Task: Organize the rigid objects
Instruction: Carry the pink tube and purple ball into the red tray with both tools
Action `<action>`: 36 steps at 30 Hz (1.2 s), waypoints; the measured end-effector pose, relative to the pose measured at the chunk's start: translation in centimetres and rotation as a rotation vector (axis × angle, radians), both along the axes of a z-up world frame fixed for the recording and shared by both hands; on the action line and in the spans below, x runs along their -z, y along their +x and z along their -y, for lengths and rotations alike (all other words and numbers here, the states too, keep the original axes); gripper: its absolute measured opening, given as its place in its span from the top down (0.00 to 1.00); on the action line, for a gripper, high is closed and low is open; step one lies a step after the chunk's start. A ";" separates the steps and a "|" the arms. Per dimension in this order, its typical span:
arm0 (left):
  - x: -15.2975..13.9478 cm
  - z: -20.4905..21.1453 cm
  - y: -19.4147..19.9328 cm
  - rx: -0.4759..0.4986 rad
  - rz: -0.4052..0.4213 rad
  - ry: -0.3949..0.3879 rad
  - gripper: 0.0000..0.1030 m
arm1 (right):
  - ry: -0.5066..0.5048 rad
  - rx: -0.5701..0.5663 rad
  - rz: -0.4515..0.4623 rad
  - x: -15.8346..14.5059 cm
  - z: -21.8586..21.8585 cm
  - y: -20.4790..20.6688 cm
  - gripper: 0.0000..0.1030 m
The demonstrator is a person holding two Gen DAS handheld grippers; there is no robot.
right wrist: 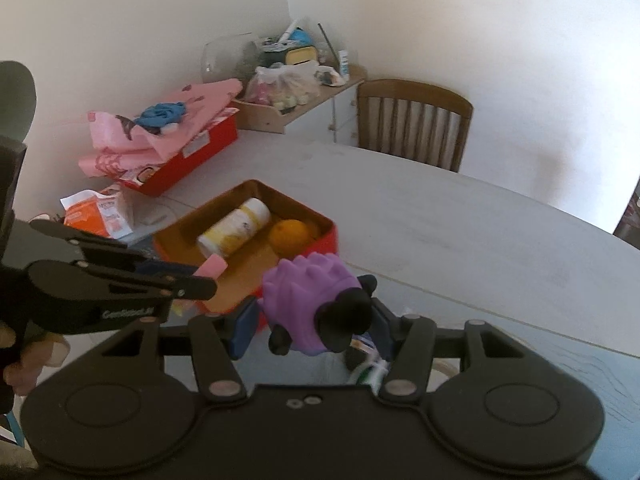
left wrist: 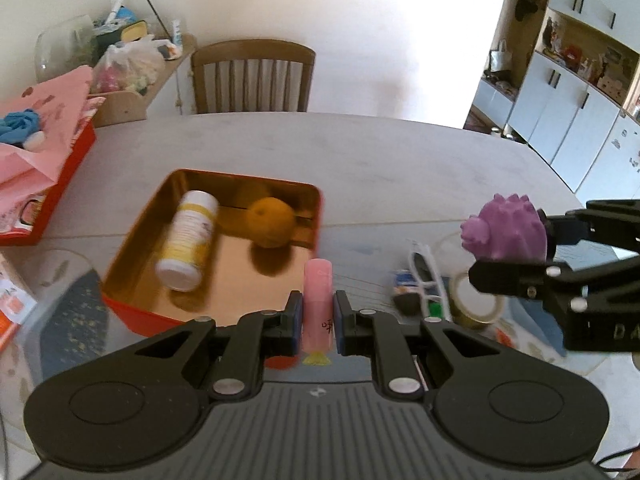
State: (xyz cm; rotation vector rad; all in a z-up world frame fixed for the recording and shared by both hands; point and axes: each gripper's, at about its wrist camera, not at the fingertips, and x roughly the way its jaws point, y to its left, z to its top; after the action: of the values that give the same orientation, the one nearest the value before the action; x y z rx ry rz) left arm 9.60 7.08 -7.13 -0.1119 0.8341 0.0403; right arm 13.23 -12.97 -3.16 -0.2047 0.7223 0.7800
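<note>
Red-walled and gold inside, the open rectangular metal tin (left wrist: 224,240) sits on the pale oval table (left wrist: 400,168). In it lie two things: a white-and-yellow cylindrical plastic bottle (left wrist: 188,240) on its side along the tin's left part, and a round orange fruit (left wrist: 270,222) just beside it toward the far right corner.

Above the tin's near right edge, the left gripper (left wrist: 318,318) is clenched on a slim pink plastic tube (left wrist: 318,304), held upright between its blue pads. The right gripper (right wrist: 312,326) grasps a purple spiky rubber toy with black ends (right wrist: 316,304), held in the air near the tin's right side.

A second red box (right wrist: 192,156), farther left on the table, is heaped with pink paper (right wrist: 160,132) and a blue cloth (right wrist: 162,114). A brown wooden chair (left wrist: 252,76) stands behind the table.
</note>
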 end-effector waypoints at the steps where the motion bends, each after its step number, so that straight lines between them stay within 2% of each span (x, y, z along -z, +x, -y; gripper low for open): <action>1: 0.0 -0.6 0.1 -0.004 -0.001 0.002 0.85 | 0.000 -0.002 -0.003 0.0 -0.7 0.0 0.45; 8: 0.5 -4.8 1.8 -0.009 -0.006 0.008 0.85 | -0.026 -0.017 -0.017 0.9 -5.5 0.7 0.45; 17: 1.6 -7.9 4.8 0.001 -0.022 0.015 0.85 | -0.094 -0.058 -0.012 2.5 -10.0 1.5 0.45; 36: 4.8 -9.3 11.5 0.042 -0.072 -0.002 0.85 | -0.186 -0.148 -0.041 6.3 -14.2 3.9 0.45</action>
State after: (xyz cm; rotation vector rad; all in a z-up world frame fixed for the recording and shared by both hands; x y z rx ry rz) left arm 21.12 16.34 -11.97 -0.0952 0.9081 0.0043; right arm 17.13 1.21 -9.46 -0.4149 0.8259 0.8596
